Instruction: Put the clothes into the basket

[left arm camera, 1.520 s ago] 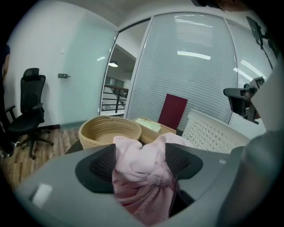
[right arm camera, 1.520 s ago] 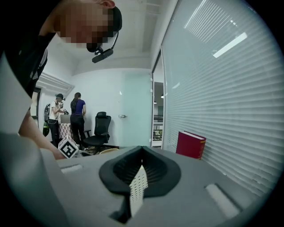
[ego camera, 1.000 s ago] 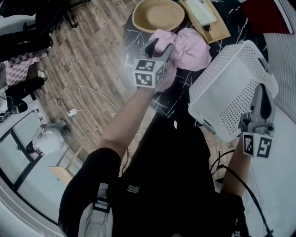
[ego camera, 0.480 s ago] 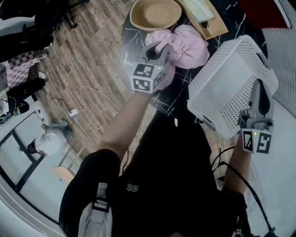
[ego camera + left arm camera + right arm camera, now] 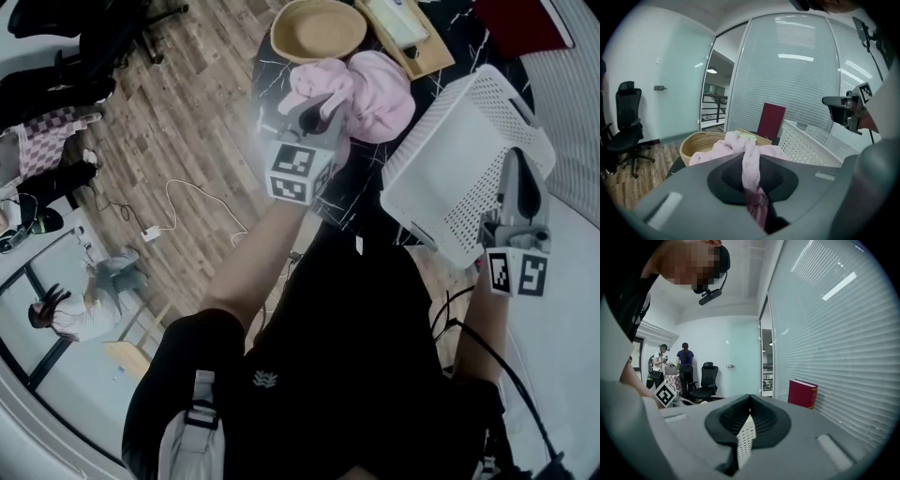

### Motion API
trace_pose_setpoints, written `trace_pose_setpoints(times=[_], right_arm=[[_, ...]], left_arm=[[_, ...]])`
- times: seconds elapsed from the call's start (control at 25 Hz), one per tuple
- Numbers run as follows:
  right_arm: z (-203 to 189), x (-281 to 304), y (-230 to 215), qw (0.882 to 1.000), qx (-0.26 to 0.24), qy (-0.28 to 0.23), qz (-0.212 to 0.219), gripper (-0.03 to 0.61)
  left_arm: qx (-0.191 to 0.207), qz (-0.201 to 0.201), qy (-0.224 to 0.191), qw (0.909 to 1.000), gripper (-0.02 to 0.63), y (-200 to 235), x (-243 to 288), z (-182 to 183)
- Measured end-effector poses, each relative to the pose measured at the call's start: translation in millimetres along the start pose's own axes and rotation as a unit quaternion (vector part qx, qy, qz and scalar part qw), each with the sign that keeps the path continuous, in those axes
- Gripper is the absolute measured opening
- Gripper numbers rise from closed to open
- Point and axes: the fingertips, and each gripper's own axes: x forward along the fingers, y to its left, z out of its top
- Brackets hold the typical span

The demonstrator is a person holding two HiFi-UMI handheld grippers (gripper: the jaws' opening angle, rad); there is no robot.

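Left hand-held gripper (image 5: 322, 105) just closed on pink clothes (image 5: 380, 89); right hand-held gripper (image 5: 518, 167) grips basket (image 5: 441, 169) rim. Lift bundle well over rim b4 release.

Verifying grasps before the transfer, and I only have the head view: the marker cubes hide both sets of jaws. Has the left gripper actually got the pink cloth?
Observer: Yes. In the left gripper view, the left gripper is shut on a twisted strand of the pink garment. Its jaws have just been closing, with that strand between them.
Operator: And the right?
Observer: In the right gripper view, the right gripper is shut on the perforated rim of the white basket. A strip of the rim stands between the pads.
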Motion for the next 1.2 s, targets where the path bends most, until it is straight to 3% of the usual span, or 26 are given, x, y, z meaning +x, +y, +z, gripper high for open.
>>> trace_pose_setpoints(times=[0.32, 1.2], right_arm=[[20.4, -14.2, 5.8, 1.0, 0.001, -0.026, 0.011, 0.002], [94.0, -35.9, 20.0, 0.995, 0.027, -0.082, 0.045, 0.002]], left_arm=[[0.009, 0.014, -0.025, 0.9996, 0.043, -9.1, -30.7, 27.9], [0.051, 0.035, -0.127, 0.9899, 0.041, -33.0, -113.8, 168.2]])
